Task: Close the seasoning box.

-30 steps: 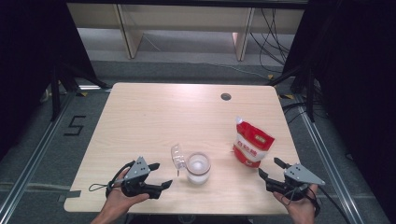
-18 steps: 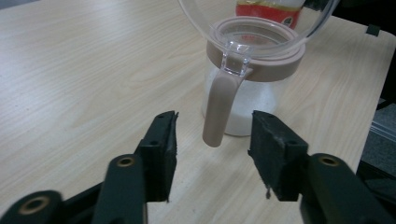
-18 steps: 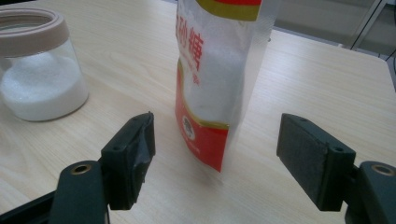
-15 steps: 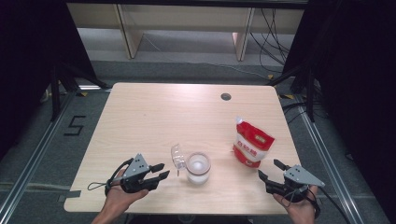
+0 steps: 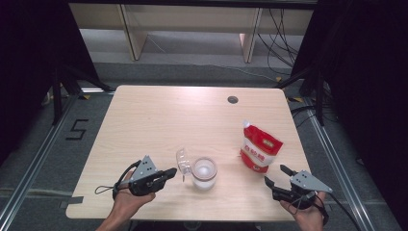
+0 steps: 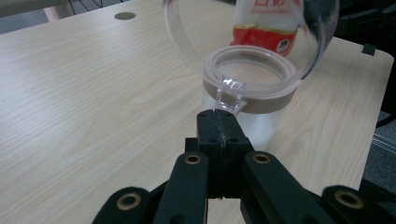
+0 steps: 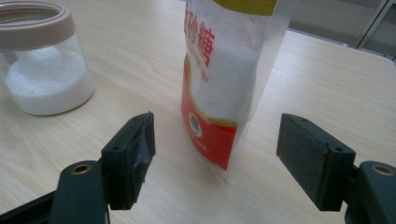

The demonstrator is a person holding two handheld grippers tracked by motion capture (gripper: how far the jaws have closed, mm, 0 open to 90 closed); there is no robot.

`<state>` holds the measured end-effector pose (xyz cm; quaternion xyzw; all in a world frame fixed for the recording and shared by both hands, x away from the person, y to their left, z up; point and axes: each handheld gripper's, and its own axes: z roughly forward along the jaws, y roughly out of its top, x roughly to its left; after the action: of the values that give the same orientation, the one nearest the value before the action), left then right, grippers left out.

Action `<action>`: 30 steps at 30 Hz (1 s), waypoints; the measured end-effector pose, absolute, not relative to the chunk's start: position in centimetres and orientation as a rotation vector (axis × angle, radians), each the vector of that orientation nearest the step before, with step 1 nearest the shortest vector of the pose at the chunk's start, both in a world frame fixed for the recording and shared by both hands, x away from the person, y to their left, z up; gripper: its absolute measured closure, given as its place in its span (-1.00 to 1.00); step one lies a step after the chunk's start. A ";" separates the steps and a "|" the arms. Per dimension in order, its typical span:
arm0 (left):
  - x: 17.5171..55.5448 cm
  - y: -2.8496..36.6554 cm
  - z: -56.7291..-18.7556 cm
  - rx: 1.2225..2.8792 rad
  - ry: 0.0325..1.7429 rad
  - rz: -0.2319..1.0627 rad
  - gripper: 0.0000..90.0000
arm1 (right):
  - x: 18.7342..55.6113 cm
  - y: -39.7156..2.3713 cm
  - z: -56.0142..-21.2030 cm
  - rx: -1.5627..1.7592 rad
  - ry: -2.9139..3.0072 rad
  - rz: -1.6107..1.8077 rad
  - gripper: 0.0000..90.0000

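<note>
Pale wood table [image 5: 159,115], dark room | left tool [image 5: 169,172] just closed, empty | right tool [image 5: 278,175] apart

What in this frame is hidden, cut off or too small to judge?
- Bag: top cut off by the upper edge in the right gripper view.
- Jar: lid clear and cropped in the left gripper view; outline unclear.
- Bag print: too small in the high view.
- Dark spot: too small to identify.
</note>
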<state>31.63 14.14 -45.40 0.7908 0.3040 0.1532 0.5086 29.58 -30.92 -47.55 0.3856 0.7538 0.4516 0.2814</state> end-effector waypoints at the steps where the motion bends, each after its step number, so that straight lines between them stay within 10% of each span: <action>1: 31.7 13.9 -45.4 1.890 0.737 0.358 0.98 | 29.5 -30.8 -47.6 1.064 2.016 1.223 -0.36; 30: 31.9 11.9 -44.8 1.908 0.671 0.352 0.98 | 29.3 -30.5 -47.6 1.072 2.022 1.211 -0.36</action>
<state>31.86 11.87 -44.75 0.7951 0.2795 0.1469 0.5178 29.35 -30.48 -47.57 0.3983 0.7513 0.4501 0.2725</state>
